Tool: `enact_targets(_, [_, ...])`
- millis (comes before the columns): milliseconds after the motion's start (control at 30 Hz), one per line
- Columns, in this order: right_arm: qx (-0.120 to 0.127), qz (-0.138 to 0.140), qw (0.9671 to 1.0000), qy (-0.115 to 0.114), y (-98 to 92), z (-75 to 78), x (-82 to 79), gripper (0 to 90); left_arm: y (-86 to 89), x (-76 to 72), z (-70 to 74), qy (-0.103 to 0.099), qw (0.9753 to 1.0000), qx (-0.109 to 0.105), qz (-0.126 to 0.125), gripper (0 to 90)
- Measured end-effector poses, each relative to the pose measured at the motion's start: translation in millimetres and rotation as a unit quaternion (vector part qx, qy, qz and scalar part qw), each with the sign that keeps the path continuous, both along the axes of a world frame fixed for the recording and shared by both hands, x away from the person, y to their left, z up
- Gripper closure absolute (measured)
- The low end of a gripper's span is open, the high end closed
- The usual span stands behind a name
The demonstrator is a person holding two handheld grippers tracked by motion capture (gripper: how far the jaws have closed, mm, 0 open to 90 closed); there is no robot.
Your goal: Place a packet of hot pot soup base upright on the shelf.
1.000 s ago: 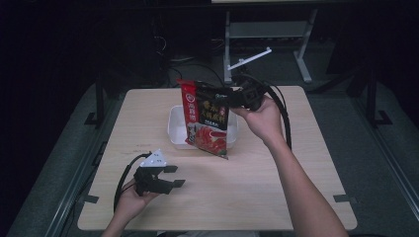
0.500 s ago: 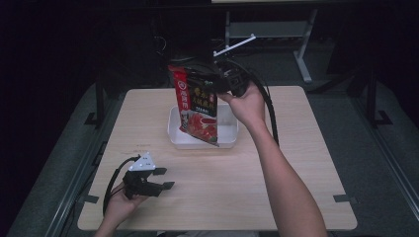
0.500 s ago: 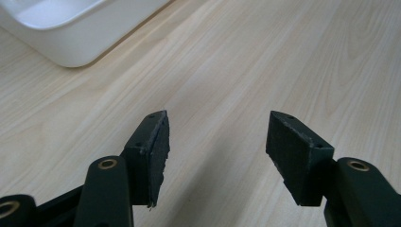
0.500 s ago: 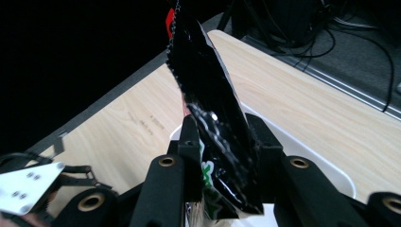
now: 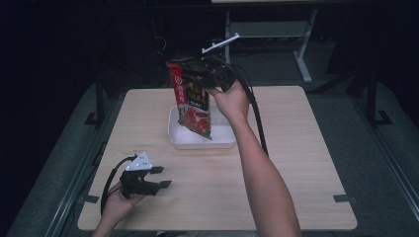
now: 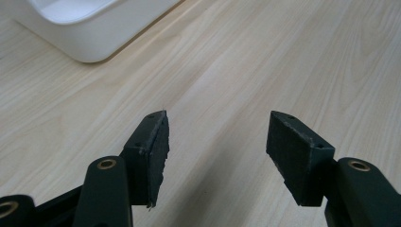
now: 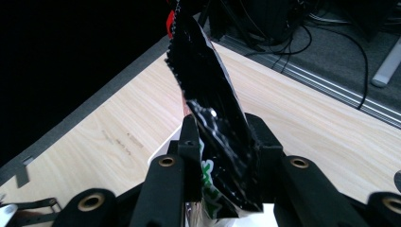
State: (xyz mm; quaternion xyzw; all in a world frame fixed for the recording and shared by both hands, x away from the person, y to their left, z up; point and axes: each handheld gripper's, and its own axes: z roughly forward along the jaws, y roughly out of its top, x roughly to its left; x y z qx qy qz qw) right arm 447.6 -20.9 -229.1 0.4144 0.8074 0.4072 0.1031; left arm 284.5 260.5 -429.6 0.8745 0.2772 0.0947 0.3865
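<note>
My right gripper (image 5: 205,81) pinches the sauce packet (image 5: 191,101) above the white tray (image 5: 200,140), probably to drop it in; left gripper (image 5: 157,177) idles spread, near-left.

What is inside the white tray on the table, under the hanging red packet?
The white tray looks empty where its floor shows, at its left and right ends. The red packet, clamped in the right gripper, hangs over its middle and covers that part, so I cannot tell there.

The high view looks down on the table (image 5: 276,197); each gripper view rides close behind its jaws, sharing that tabletop.
</note>
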Motion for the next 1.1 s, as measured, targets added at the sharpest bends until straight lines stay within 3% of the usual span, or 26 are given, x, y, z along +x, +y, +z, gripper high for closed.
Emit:
enact_targets(367, [-0.007, -0.015, 0.9999, 0.001, 19.4, -9.6, 14.2, 70.9, 5.4, 0.2, 2.2, -0.001, 1.0, -0.009, 0.003, 38.7])
enact_targets(1100, [-0.003, -0.051, 0.9987, -0.008, 36.3, -30.9, 20.8, 70.9, 8.9, 1.2, 4.3, 0.001, 0.9996, -0.027, 0.005, 38.1])
